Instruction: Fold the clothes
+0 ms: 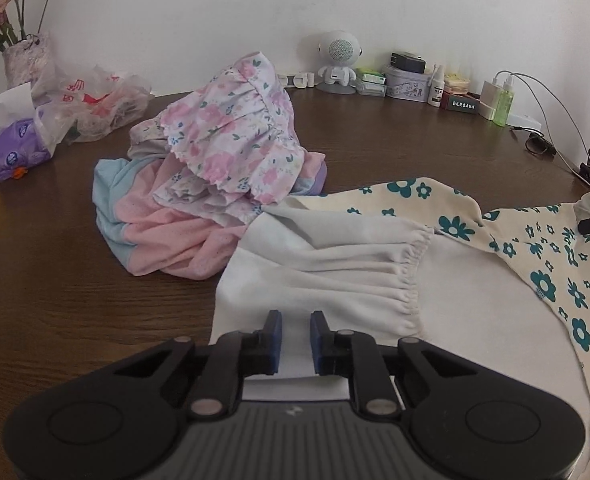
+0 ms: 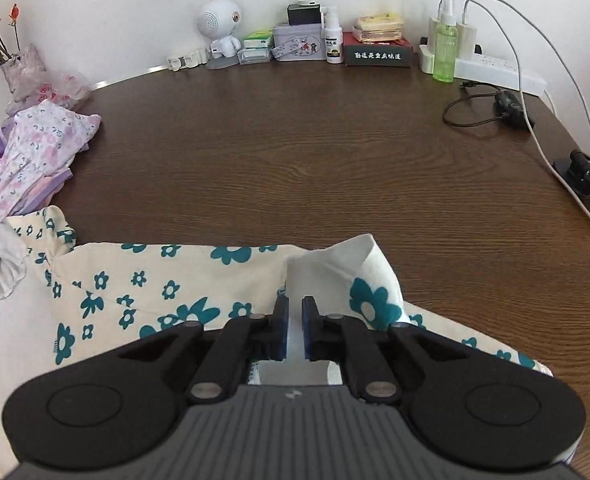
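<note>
in the left wrist view, the left gripper (image 1: 296, 342) sits low over the plain white part of the cream garment (image 1: 507, 280), which is printed with teal flowers and spread on the brown wooden table (image 1: 55, 280). its blue-padded jaws stand a little apart with white cloth lying between them; whether the pads actually pinch that cloth cannot be told. a gathered white sleeve (image 1: 335, 264) of this garment runs just ahead of the gripper. beyond the sleeve, touching its far edge, lies a heap of clothes (image 1: 215, 176): a pink floral ruffled piece on top of a pink and light blue one. behind the heap, at the wall, stand a small white robot-shaped speaker (image 1: 337, 62) and a tin box (image 1: 407, 82); to the heap's left are a crumpled plastic bag (image 1: 91, 104) and a vase of flowers (image 1: 23, 60). in the right wrist view, the right gripper (image 2: 293, 330) rests on the near edge of the same cream garment (image 2: 155, 292), its jaws narrowly parted around a raised fold of white fabric that stands up between the pads and curls over ahead of them; a firm grip cannot be confirmed. the floral heap (image 2: 35, 152) lies to the garment's far left. a green bottle (image 2: 445, 50) stands at the wall, well apart from the garment.
</note>
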Demonstrator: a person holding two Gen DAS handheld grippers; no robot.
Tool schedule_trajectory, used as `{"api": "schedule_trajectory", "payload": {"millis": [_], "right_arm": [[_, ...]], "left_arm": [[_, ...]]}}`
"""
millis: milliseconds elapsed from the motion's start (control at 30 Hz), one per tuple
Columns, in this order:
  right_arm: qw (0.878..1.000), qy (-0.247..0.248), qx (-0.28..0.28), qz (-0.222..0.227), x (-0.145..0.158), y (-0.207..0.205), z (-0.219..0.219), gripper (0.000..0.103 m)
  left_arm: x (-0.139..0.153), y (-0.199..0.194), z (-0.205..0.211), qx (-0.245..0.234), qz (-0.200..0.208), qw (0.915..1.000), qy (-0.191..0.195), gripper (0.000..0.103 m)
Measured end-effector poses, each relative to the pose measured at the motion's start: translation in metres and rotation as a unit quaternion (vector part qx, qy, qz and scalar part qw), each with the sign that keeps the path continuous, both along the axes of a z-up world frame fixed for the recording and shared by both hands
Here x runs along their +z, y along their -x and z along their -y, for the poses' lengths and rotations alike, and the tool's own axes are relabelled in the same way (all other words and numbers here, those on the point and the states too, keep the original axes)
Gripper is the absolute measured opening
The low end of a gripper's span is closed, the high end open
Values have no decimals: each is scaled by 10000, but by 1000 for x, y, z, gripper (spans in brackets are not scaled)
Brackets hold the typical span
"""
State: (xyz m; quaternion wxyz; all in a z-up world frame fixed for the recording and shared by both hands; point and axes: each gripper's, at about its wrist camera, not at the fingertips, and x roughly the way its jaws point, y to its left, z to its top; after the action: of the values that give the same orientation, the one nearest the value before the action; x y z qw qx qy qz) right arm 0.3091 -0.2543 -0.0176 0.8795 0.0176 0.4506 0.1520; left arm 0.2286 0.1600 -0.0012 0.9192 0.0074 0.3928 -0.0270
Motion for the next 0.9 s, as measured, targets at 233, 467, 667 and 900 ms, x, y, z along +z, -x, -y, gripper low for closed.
{"api": "schedule_trajectory", "payload": {"millis": [233, 467, 667, 900], "right_arm": [[9982, -428, 298, 280, 32, 76, 35, 39], [9944, 889, 232, 514, 15, 126, 51, 47], [9979, 492, -231, 362, -1, 114, 72, 1], [9982, -168, -178, 539, 21, 140, 77, 30]], "left_arm": [[15, 38, -21, 156, 156, 9984, 528, 32], [10, 71, -18, -27, -36, 9994, 351, 39], [0, 71, -6, -33, 21, 9999, -116, 23], [10, 88, -14, 183, 316, 9992, 145, 24]]}}
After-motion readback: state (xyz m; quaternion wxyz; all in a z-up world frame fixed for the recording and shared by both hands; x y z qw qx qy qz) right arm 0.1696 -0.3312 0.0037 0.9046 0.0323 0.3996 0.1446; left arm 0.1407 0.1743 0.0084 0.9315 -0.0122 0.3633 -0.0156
